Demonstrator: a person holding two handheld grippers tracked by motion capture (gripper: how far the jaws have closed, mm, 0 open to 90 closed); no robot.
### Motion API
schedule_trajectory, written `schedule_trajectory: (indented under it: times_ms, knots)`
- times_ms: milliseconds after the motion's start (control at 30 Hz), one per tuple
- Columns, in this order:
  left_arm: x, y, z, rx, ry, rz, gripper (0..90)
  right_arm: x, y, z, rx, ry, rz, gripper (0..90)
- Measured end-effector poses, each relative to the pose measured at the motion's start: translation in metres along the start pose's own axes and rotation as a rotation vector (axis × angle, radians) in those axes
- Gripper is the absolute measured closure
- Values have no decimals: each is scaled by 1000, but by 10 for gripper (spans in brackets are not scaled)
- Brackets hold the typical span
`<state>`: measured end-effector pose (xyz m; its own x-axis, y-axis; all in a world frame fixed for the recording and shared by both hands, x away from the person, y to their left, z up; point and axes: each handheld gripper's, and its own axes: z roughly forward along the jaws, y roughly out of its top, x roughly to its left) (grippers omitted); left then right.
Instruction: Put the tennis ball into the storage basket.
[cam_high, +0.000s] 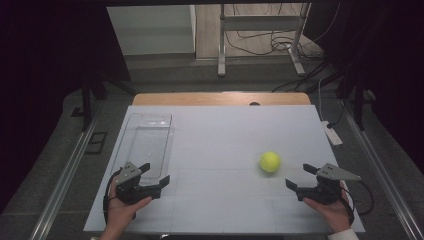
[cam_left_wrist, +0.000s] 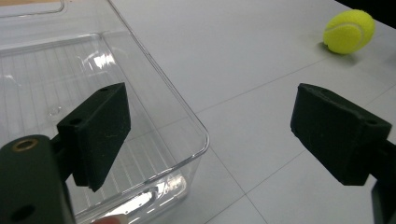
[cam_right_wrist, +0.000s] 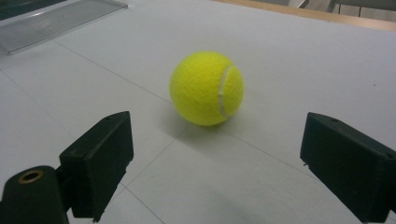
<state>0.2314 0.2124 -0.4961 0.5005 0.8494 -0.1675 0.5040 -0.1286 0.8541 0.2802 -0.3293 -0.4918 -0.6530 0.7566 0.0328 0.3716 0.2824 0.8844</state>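
Your right gripper (cam_high: 301, 176) is sitting near the table's (cam_high: 225, 130) right front corner, jaws spread wide, gripping nothing. The tennis ball (cam_high: 269, 161) is resting on the white surface just ahead of it, toward the right edge, not touching either jaw. Your right gripper view is showing the ball's (cam_right_wrist: 207, 88) white seam, which the high view is too coarse to resolve. Your left gripper (cam_high: 154, 174) is also standing open and empty, by the front end of the clear plastic tray (cam_high: 131, 145) along the left edge. Your left gripper view is cutting off the tray's (cam_left_wrist: 187, 121) far end; its ribbed floor is showing there only.
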Motion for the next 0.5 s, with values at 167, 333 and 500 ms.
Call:
schedule_trajectory:
  times_ms: [167,333,500]
  knots:
    - [-1,-1,-1,0,1,4,132,-1,-1,1,2,5,1,106]
    - [-1,-1,-1,0,1,9,133,0,-1,4,17,7,-2,108]
    - [-4,-1,-3,-5,-6,19,134,1,-2,2,14,5,9,111]
